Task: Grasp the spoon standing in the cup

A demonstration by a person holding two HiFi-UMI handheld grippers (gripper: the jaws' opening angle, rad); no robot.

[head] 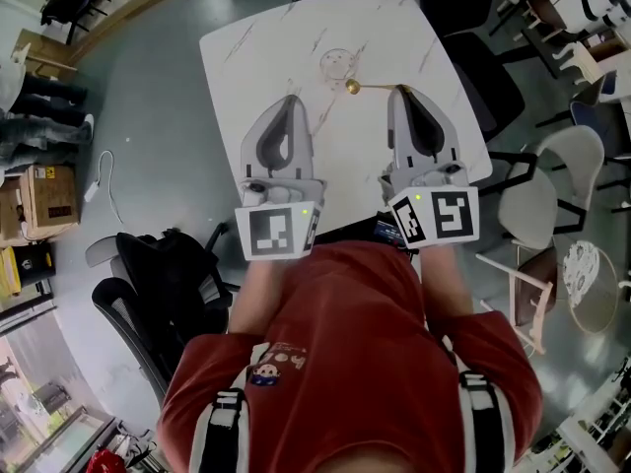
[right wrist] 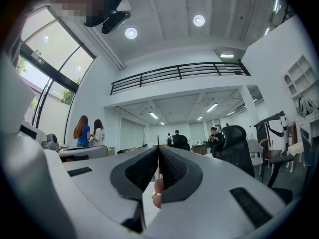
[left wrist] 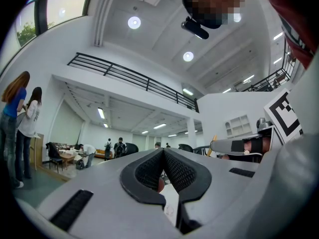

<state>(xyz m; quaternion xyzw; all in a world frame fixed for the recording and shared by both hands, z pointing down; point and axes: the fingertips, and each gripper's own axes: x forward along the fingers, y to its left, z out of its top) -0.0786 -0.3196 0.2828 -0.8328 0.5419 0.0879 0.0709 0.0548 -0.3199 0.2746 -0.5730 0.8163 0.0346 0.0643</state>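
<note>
The right gripper [head: 399, 91] has its jaws clamped on the handle of the gold spoon [head: 367, 87]. The spoon lies level above the white worktop [head: 256, 47], its bowl just beside the clear cup [head: 338, 64]. The left gripper [head: 290, 100] hovers near, jaws together on nothing.

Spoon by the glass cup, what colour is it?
Gold. The shiny gold metal spoon shows best in the head view.
</note>
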